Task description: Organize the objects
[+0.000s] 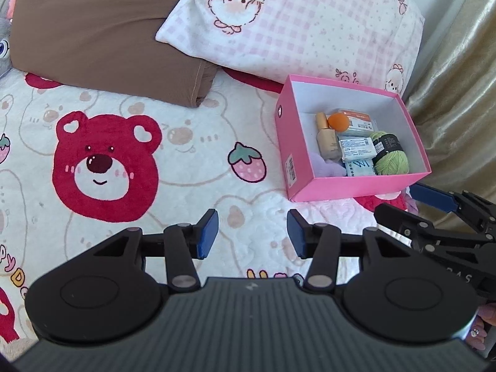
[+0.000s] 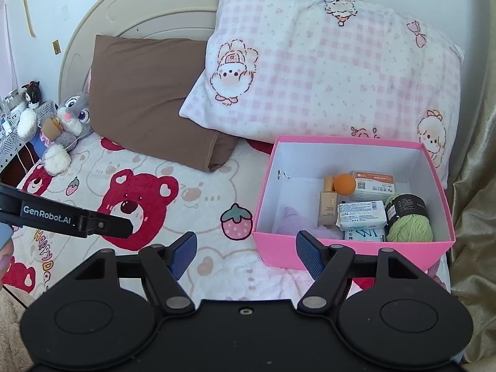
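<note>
A pink box (image 1: 302,186) (image 2: 350,252) stands on the bed in front of the checked pillow. It holds a green yarn ball (image 1: 391,158) (image 2: 409,223), an orange sponge ball (image 1: 338,122) (image 2: 345,183), a beige bottle (image 1: 327,141) (image 2: 327,207), white packets (image 1: 358,148) (image 2: 362,214) and a lilac soft item (image 2: 294,217). My left gripper (image 1: 252,234) hovers open over the bedspread, left of and nearer than the box, nothing between its fingers. My right gripper (image 2: 246,255) is open too, its right finger (image 2: 310,255) in front of the box's near wall. The right gripper's blue finger (image 1: 434,198) shows at the left wrist view's right edge.
A brown pillow (image 2: 148,93) and a pink checked pillow (image 2: 334,71) lie at the headboard. A grey rabbit plush (image 2: 66,124) sits at the bed's left edge beside a cluttered side table (image 2: 12,130). A gold curtain (image 2: 474,217) hangs on the right. A red bear print (image 1: 104,162) marks the bedspread.
</note>
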`<state>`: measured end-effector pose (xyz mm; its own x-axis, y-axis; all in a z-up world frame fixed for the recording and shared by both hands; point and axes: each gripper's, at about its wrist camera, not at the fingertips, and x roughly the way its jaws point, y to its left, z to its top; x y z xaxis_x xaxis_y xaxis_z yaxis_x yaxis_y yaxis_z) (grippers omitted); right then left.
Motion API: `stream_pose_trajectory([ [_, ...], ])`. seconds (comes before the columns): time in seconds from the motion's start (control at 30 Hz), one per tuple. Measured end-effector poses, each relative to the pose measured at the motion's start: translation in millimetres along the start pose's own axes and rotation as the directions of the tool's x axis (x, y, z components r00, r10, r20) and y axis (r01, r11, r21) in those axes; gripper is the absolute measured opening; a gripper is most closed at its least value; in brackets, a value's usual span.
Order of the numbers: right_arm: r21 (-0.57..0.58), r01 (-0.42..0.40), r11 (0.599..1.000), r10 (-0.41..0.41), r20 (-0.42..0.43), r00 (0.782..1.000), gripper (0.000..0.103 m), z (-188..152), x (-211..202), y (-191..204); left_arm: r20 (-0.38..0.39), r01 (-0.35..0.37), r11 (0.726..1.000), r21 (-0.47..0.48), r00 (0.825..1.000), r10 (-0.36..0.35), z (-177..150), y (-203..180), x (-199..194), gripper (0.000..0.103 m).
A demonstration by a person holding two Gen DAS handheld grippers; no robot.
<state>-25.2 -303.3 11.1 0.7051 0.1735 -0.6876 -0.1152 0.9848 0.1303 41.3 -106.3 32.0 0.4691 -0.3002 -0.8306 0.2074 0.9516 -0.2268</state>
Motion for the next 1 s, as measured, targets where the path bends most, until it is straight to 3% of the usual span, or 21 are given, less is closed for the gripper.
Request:
stream_pose_trajectory([
  [0.2,-0.012,0.075,0.997,-0.075,-0.025,0.997,0.079,0,-1,1,0.003,-0.07,0.997,0.036,0.998,0.07,-1,2,5,0.049],
  [0.37,0.014,0.102,0.995,-0.102,-0.043,0.994,0.08,0,3,-4,-0.008,-0.072,0.997,0.022,0.997,0.073,0,9,6,0.054],
  [0.5,-0.002,0.142,0.99,-0.142,-0.049,0.989,0.086,2,5,-3,-0.012,-0.074,0.997,0.019,0.997,0.075,-1,12,8,0.063],
  [0.6,0.004,0.154,0.988,-0.153,-0.059,0.986,0.088,1,7,-5,-0.031,-0.099,0.995,0.01,0.995,0.099,-3,15,11,0.065],
  [0.9,0.041,0.184,0.982,-0.178,-0.12,0.977,0.097,0,12,-10,-0.009,-0.169,0.986,-0.006,0.986,0.169,-7,28,6,0.092],
  [1.0,0.023,0.202,0.979,-0.197,-0.131,0.972,0.097,-2,14,-6,-0.014,-0.178,0.984,-0.001,0.984,0.178,-7,29,6,0.094],
])
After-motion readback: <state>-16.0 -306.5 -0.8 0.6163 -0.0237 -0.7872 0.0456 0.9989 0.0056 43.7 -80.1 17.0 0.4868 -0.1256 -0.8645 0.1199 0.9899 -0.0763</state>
